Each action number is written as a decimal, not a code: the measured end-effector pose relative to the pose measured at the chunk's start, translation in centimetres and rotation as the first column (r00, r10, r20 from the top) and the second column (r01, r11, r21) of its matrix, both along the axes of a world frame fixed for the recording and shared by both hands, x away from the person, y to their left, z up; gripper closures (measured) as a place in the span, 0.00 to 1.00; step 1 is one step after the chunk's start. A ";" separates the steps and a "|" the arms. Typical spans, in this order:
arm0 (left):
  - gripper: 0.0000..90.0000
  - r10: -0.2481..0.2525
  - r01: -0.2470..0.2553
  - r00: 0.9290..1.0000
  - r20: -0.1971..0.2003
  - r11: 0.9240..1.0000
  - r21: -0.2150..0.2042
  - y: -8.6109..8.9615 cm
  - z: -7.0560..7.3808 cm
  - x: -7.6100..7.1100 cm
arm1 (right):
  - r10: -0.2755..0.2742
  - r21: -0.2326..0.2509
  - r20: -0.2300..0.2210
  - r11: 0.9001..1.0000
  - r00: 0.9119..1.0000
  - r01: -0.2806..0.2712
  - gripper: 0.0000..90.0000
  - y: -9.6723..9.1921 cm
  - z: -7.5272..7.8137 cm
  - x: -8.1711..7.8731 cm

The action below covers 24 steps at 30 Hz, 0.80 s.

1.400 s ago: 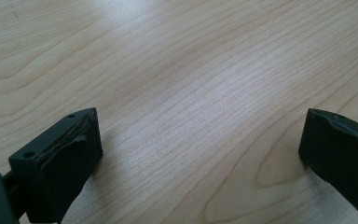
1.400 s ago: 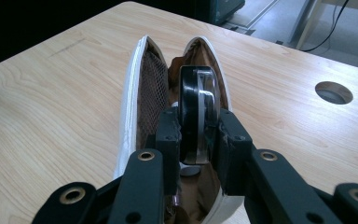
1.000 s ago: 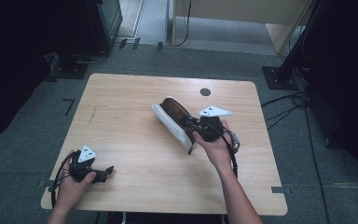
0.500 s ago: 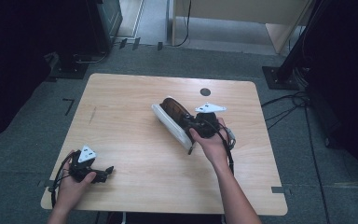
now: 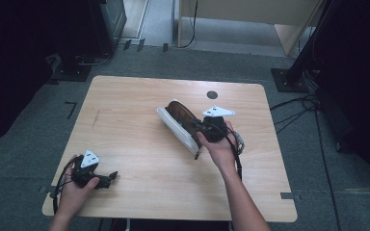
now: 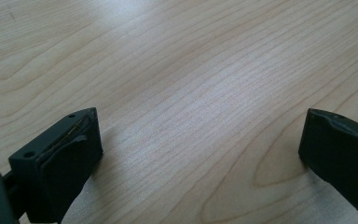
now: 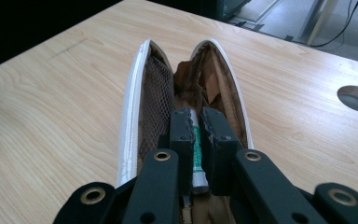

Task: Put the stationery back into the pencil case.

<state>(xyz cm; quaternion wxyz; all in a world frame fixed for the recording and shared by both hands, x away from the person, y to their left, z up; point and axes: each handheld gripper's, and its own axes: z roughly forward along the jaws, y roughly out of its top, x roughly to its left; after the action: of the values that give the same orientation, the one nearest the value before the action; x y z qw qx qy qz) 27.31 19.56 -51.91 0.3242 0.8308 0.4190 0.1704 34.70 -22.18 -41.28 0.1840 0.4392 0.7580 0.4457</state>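
Wooden table [image 5: 135, 120] | right gripper [image 7: 197, 135] pinching green-white tube [image 7: 197, 154] inside open pencil case [image 7: 142, 116] | left gripper [image 6: 200, 149] spread, resting near table's corner.

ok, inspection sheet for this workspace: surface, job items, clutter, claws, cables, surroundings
Surface: light wooden table with a round cable hole.
Job's things: open pencil case, white zip edge, brown mesh-lined inside; a green-and-white pen-like item at its mouth.
Clutter: nothing seen.
Claws: right claw shut on the pen-like item, jaws just closed further; left claw open over bare wood, near the table's front left corner.
Cables: one trails from each claw; more on the floor at right.
Surroundings: grey floor, dark equipment stands, wooden furniture behind.
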 end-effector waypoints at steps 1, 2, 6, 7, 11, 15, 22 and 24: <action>0.00 0.000 0.000 1.000 0.000 1.000 0.000 0.0 0.0 0.0 | 0.003 0.003 0.002 1.000 1.000 -0.003 0.93 -0.1 0.1 -0.1; 0.00 0.000 0.000 1.000 0.000 1.000 0.000 0.0 0.0 0.0 | 0.002 0.006 0.011 1.000 1.000 -0.002 0.93 -0.2 0.2 -0.2; 0.00 0.001 -0.001 1.000 0.001 1.000 -0.001 0.0 0.0 0.0 | -0.003 0.022 0.024 1.000 1.000 0.002 0.93 -0.6 0.5 -0.8; 0.00 0.001 -0.001 1.000 0.001 1.000 -0.001 0.0 0.0 0.0 | -0.003 0.027 0.026 1.000 1.000 0.002 0.93 -0.8 0.6 -1.0; 0.00 -0.001 0.001 1.000 0.000 1.000 0.000 0.0 0.0 0.0 | -0.007 0.040 0.043 0.999 0.999 0.006 0.91 -1.7 1.1 -1.9; 0.00 0.000 0.000 1.000 0.001 1.000 -0.001 0.0 0.0 0.0 | -0.019 0.050 0.051 0.999 0.999 0.016 0.89 -2.8 1.4 -2.8; 0.00 0.001 -0.001 1.000 0.001 1.000 -0.002 0.0 0.0 0.0 | -0.048 0.055 0.054 0.997 0.997 0.045 0.85 -5.0 1.4 -4.5; 0.00 0.003 -0.003 1.000 0.001 1.000 -0.004 0.0 0.0 0.0 | -0.060 0.061 0.054 0.997 0.997 0.057 0.84 -5.7 1.2 -4.9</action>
<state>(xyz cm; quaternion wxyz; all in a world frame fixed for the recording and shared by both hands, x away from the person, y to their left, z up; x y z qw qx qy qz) 27.31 19.52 -51.93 0.3258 0.8294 0.4206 0.1705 29.83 -27.86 -40.08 0.2051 0.4539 0.7258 0.4745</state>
